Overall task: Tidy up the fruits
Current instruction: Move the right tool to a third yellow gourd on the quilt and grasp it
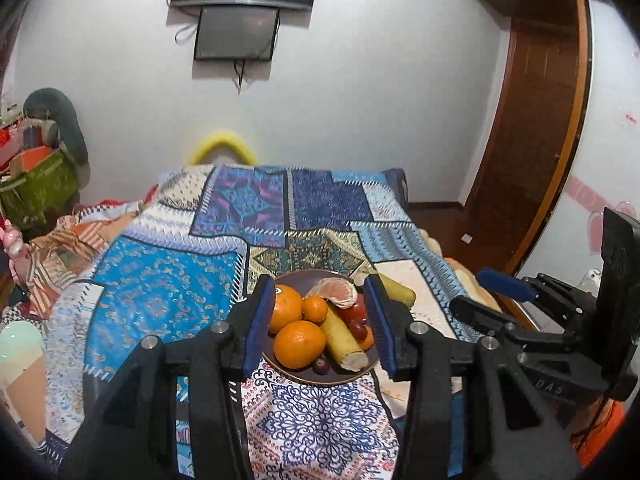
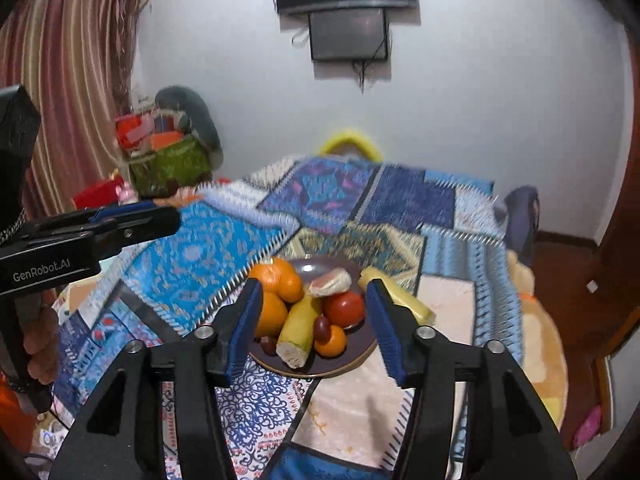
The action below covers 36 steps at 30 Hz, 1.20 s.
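Nearest, the left gripper [image 1: 320, 322] hangs above the near edge of the patterned cloth [image 1: 168, 280], its blue-padded fingers [image 1: 259, 320] parted with nothing between them. The right gripper [image 2: 314, 326] hangs the same way, jaws apart and empty, and it shows at the right edge of the left wrist view.

Just beyond both, near the near edge of the cloth, sits a dark plate [image 2: 308, 269] heaped with fruit: oranges [image 1: 299, 344], a peeled banana [image 2: 300, 330], a red tomato [image 2: 345, 307], small dark fruits [image 1: 321, 365] and a peeled citrus piece [image 1: 338, 290]. A second banana [image 2: 400, 294] lies on the cloth touching the plate's right rim.

Farther off, a yellow curved thing [image 1: 222, 146] peeks over the cloth's far edge, and two dark screens [image 1: 240, 8] hang on the white wall.
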### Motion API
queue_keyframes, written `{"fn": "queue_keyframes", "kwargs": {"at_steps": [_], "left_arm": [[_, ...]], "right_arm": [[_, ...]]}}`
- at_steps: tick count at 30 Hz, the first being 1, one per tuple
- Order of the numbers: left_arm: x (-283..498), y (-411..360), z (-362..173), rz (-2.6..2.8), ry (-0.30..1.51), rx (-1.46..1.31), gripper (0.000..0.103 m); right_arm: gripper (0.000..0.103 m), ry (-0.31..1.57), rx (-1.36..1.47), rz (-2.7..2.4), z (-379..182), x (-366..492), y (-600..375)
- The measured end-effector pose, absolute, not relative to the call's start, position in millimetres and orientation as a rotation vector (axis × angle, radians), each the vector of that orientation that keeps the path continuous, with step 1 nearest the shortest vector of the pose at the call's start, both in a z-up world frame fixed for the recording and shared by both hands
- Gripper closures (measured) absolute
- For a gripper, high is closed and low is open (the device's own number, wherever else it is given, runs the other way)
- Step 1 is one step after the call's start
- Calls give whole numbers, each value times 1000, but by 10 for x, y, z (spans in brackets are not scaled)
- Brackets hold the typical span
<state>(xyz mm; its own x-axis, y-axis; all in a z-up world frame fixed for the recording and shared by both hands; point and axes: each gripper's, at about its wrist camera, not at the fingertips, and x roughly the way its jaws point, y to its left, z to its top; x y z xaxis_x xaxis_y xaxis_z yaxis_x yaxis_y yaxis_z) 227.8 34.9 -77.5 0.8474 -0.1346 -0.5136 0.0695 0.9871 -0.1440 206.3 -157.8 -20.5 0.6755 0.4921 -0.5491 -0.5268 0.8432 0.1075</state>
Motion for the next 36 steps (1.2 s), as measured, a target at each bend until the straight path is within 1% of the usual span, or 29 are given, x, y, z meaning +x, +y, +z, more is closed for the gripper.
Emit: {"fn": "queue_keyframes", "kwargs": {"at_steps": [2,9,13,20,27,32,36], "left_arm": [[2179,341,-734,-105,534,-113,52],[2108,334,-839,-85,558,-85,51],[2191,355,-1025,-72,602,-86,44],[2514,468,-1404,-32,686,-87,44],[2939,725,-1759,11,761,-111,44],[3106,913,-2027,24,814,-149,44],[3178,1030,-2202,41,842,-171,44]], "right_arm": [[49,583,-58,561,-155,2000,-1639],[49,634,-73,501,-301,2013,-1852],[49,692,-67,476,-489,2174,-1994],[49,820,-82,446,-953,2869,-2079],[49,896,-174,469,-1324,3582,-1859],[49,962,-272,479,-1601,4058,-1693],[49,1047,-261,558,-1783,4296,-1620]]}}
